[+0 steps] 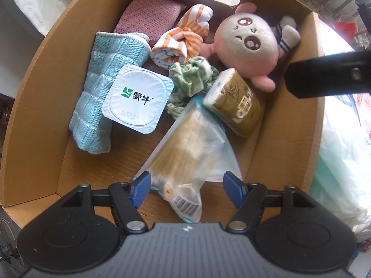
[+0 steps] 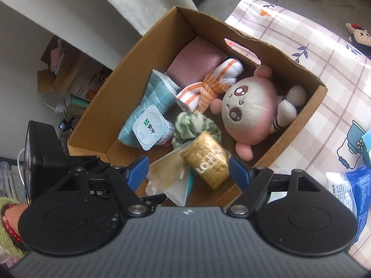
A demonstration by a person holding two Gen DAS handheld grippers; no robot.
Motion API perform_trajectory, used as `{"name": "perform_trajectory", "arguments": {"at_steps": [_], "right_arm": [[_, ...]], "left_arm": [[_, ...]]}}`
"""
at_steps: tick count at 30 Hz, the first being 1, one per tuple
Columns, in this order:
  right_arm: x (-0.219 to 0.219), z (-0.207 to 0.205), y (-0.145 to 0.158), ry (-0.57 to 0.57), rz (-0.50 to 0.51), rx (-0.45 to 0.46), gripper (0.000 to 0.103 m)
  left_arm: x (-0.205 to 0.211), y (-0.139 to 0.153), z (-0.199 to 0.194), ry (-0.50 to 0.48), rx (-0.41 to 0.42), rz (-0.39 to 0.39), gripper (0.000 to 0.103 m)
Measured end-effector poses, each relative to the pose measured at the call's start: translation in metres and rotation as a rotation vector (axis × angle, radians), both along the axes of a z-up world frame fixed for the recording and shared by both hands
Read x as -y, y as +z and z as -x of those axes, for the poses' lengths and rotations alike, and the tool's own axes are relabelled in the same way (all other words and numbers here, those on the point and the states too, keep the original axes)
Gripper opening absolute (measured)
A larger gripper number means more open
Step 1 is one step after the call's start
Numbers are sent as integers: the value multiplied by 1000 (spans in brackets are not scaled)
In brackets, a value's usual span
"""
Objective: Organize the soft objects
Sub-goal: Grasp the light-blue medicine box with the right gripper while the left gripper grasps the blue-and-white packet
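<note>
A cardboard box [image 1: 41,88] [image 2: 299,125] holds a pink plush toy [image 1: 248,44] [image 2: 250,111], a pink cloth [image 1: 148,16], an orange-striped towel [image 1: 183,39] [image 2: 208,88], a teal towel [image 1: 106,88] [image 2: 148,106], a green cloth [image 1: 192,78] [image 2: 192,125], a yogurt cup [image 1: 136,97] [image 2: 150,129], a gold packet [image 1: 236,102] [image 2: 208,159] and a clear snack bag [image 1: 187,159] [image 2: 171,176]. My left gripper [image 1: 186,187] is open, its fingers on either side of the snack bag's near end. My right gripper [image 2: 189,171] is open above the box's near side, over the gold packet.
The box stands on a checked cloth [image 2: 313,46]. A blue packet [image 2: 347,185] and a blue box [image 2: 366,148] lie at right. A doll [image 2: 359,37] lies on the far cloth. Cartons [image 2: 69,76] stand on the floor at left. The right gripper's black body [image 1: 329,76] crosses the left view.
</note>
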State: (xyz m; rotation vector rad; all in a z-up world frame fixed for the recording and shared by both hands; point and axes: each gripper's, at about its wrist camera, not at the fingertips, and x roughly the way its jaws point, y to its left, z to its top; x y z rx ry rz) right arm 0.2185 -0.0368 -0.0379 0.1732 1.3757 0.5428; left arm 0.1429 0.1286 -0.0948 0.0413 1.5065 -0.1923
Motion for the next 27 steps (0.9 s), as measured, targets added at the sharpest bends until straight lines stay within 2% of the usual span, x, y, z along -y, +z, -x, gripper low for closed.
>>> {"name": "perform_trajectory", "arguments": {"at_steps": [8, 16, 20, 27], "right_arm": [[34, 10, 9, -155, -123, 17, 77], [83, 46, 17, -381, -218, 78, 94], [111, 68, 19, -490, -280, 110, 102], [167, 91, 11, -603, -321, 123, 102]], "left_arm": [[11, 14, 0, -10, 41, 3, 71], [27, 40, -2, 1, 128, 13, 81], [46, 60, 2, -24, 199, 13, 86], [98, 96, 9, -38, 296, 36, 94]]}}
